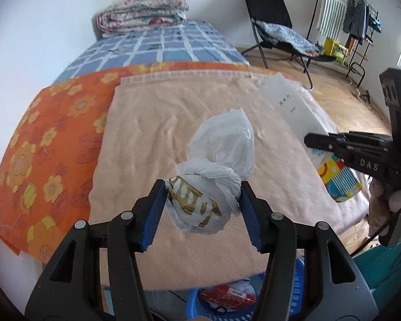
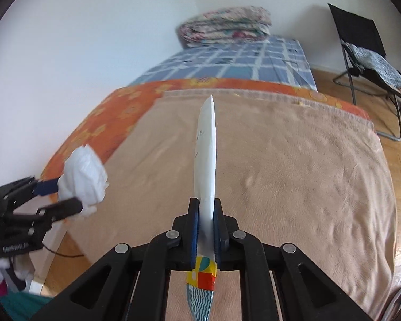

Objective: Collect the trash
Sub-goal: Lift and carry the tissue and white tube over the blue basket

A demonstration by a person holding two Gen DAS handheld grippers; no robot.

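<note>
Two pieces of trash in hand, both lifted above beige blanket (image 2: 294, 176) at bed's near end. Left gripper (image 1: 201, 200) clamped on crumpled white bag (image 1: 222, 160); right gripper (image 2: 206, 230) pinched tight on flat white packet (image 2: 207, 155), held edge-on. Blue basket (image 1: 254, 313) sits below bed's near edge. Best: carry both over basket, keep squeeze firm, release only above rim.

"DAS" on right gripper (image 1: 318, 140)

White bag (image 1: 222, 144); orange floral sheet (image 1: 48, 144); blue-checked bedsheet (image 1: 173, 45).
</note>
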